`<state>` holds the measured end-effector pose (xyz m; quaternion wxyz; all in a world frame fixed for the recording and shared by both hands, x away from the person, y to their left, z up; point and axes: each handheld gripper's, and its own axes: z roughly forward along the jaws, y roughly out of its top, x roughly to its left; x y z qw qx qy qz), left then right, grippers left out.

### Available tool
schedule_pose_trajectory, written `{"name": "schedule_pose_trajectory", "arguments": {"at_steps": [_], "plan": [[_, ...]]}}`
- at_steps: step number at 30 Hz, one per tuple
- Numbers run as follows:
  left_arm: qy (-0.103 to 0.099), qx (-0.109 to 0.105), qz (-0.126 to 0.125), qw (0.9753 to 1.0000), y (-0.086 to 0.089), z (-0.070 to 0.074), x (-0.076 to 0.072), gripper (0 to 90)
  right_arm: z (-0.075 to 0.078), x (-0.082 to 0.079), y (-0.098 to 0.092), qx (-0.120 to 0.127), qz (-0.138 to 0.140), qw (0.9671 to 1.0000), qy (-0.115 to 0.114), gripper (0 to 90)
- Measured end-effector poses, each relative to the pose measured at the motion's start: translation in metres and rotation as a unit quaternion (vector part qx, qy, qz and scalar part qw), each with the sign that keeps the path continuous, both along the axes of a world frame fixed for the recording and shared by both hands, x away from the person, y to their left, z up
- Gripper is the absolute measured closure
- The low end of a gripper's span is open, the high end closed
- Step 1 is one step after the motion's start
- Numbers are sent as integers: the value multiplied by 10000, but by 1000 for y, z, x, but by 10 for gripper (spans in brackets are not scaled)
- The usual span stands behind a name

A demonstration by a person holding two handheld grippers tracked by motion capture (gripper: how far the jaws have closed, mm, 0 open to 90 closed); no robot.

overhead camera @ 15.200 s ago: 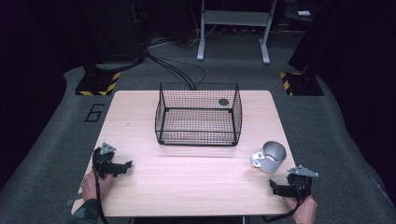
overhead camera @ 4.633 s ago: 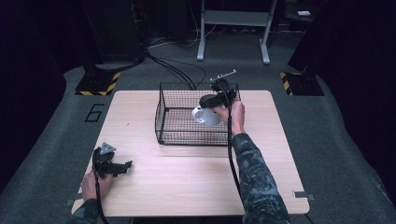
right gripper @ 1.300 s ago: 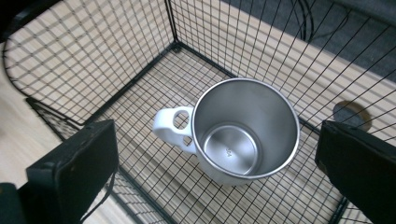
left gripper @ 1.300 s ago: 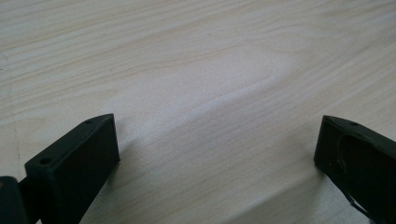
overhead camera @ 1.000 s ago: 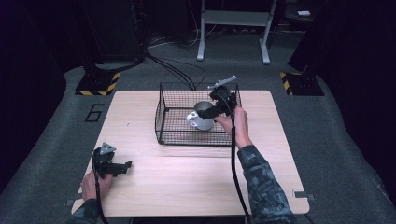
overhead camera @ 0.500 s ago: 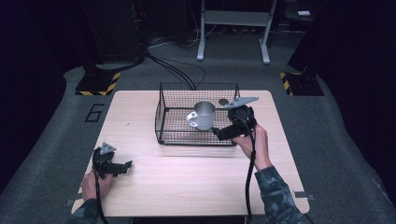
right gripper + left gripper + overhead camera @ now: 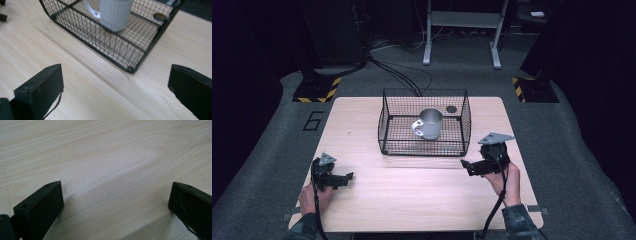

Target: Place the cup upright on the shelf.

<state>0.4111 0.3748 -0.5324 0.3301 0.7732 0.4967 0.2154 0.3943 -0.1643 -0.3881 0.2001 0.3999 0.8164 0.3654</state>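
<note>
1. Metal mug (image 7: 430, 123) stands upright inside the black wire basket (image 7: 387, 116) on the wooden table (image 7: 412, 200).
2. Right gripper (image 7: 468, 167), near the basket's front right corner, has jaws wide apart, empty.
3. Left gripper (image 7: 346, 178) rests on the table, jaws wide, empty.

The left gripper (image 7: 116, 202) hangs low over the pale wood-grain desk (image 7: 107, 152), its two black fingers (image 7: 40, 207) rising from the bottom corners and spread wide apart, with bare wood between them and soft shadows cast on the surface beside each.
</note>
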Motion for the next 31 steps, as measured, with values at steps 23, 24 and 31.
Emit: {"name": "schedule_pose_trajectory", "arguments": {"at_steps": [23,24,31], "plan": [[-1,-3,3,10000,0,0,0,0,-132,-29,-76,303,-1178,9910,568,0],[-1,-2,2,10000,0,0,0,0,-135,-28,-77,256,-1222,9903,608,0],[-8,17,-8,10000,0,0,0,0,-142,-30,-74,21,-1403,9896,332,0]]}}
